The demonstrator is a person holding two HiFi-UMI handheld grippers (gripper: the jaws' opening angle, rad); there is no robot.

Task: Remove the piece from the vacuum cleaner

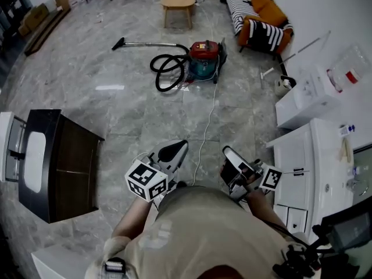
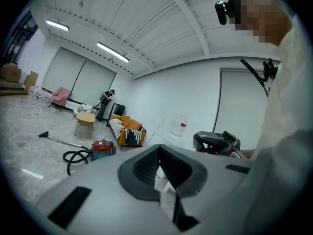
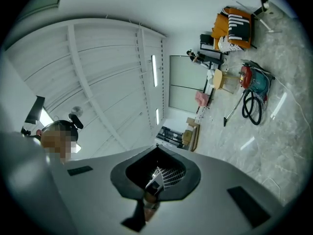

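Vacuum cleaner, red-topped with a teal body, stands on the marble floor at 12 o'clock from the person, well apart from both tools. Its black hose coils at its 9 o'clock side, and the wand stretches toward 10 o'clock. Left tool and right tool are held low before the person's torso, each with jaws closed together on nothing, between a dark cabinet at 9 o'clock and a white counter at 3 o'clock.
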